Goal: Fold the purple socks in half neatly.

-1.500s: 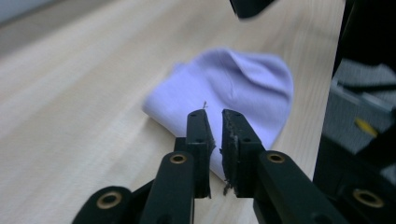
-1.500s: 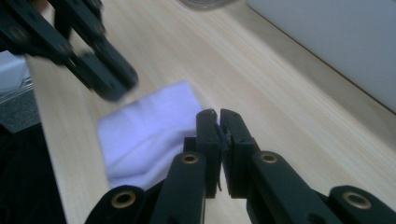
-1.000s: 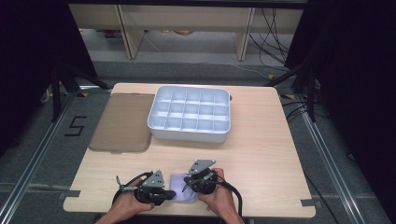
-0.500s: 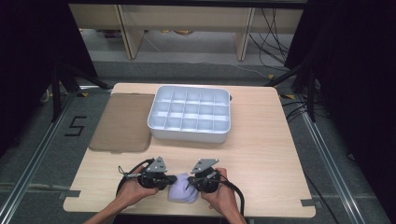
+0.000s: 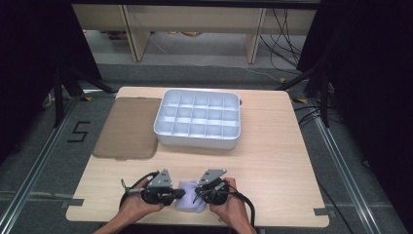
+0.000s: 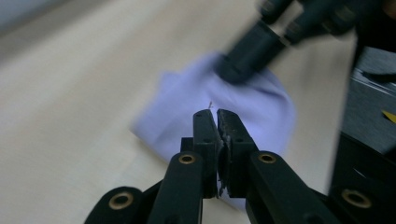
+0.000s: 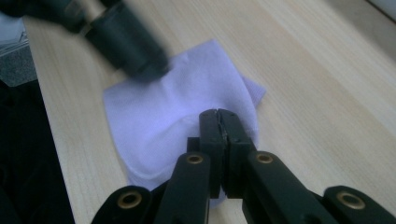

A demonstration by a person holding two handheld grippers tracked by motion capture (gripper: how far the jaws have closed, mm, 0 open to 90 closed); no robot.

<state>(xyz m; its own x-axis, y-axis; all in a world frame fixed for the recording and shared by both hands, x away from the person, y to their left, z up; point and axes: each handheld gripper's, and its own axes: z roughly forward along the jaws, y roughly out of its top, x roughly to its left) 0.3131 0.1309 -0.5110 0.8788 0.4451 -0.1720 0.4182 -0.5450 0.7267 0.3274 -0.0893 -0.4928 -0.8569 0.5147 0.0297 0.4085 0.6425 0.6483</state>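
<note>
A small lavender cloth [image 5: 190, 203] lies crumpled near the table's front edge, between my two grippers. My left gripper [image 5: 182, 194] points right at the cloth's left side. In the left gripper view its jaws [image 6: 215, 113] are pressed together over the cloth [image 6: 182, 116], with nothing seen between them. My right gripper [image 5: 197, 195] points left at the cloth's right side. In the right gripper view its jaws [image 7: 217, 112] are shut, and the cloth [image 7: 154, 116] bunches into a ridge around their tips. Each gripper's blurred tip also touches the cloth in the other's view.
A white tray [image 5: 234, 139] divided into several empty compartments stands at the middle back of the wooden table [image 5: 272, 161]. A flat brown mat [image 5: 127, 127] lies to its left. The table's front edge is just behind the hands.
The left hand and gripper have shifted left and turned, so the two grippers now stand a little farther apart. The cloth shows more between them.
</note>
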